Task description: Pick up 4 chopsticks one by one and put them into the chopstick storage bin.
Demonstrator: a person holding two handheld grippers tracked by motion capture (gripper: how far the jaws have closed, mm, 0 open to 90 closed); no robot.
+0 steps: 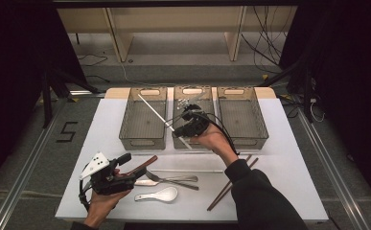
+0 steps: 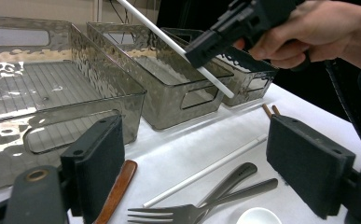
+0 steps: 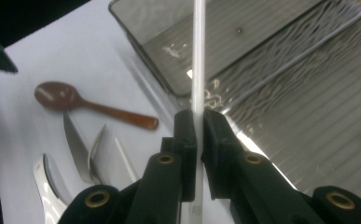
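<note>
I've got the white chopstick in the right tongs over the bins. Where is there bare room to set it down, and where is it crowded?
All three grey ribbed plastic bins look bare: left, middle, right. The white table is free right of the brown chopstick pair and left of the left bin. It is crowded in front, around the metal fork, white ceramic spoon and left tongs.

A thin white chopstick (image 1: 160,115) slants in the air over the clear bins (image 1: 144,120).
</note>
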